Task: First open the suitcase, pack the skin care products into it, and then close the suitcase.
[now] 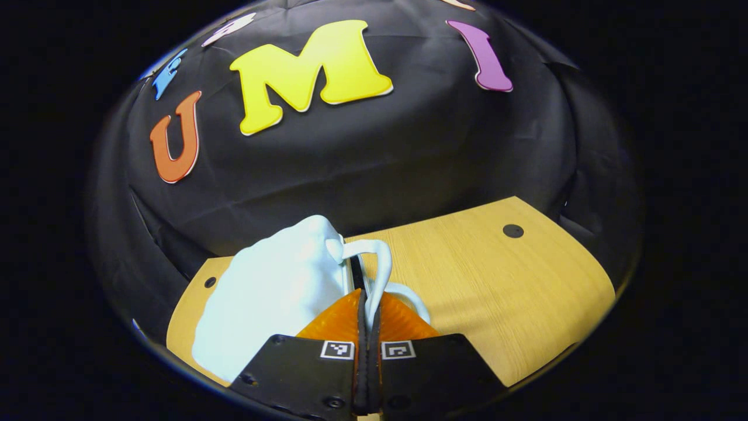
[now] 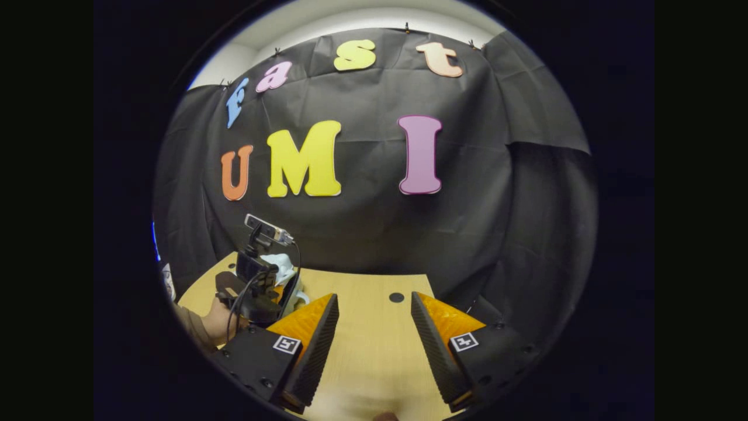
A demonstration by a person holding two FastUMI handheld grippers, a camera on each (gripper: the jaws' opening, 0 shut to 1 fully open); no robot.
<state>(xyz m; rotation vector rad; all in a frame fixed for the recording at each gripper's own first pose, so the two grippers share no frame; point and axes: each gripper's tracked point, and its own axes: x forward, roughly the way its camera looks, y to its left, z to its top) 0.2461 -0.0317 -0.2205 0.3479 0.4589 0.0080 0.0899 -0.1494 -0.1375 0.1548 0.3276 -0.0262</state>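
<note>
Now | left gripper (image 1: 368,316) fingers clamped on suitcase (image 1: 274,292) handle (image 1: 380,269) | right gripper (image 2: 374,327) fingers apart | no legible labels

Left gripper view: left gripper (image 1: 368,304) pinched on thin white handle (image 1: 380,275); pale blue suitcase (image 1: 274,298) bulks at 10 o'clock, blocking passage that side. Bare wooden table (image 1: 497,292) from 1 to 4 o'clock, free room up to black cloth wall (image 1: 380,158) at 12.

Right gripper view: right gripper (image 2: 374,327) fingers spread wide, bare tabletop between them and ahead. Left gripper with hand (image 2: 219,324) crowds 9 o'clock.
</note>
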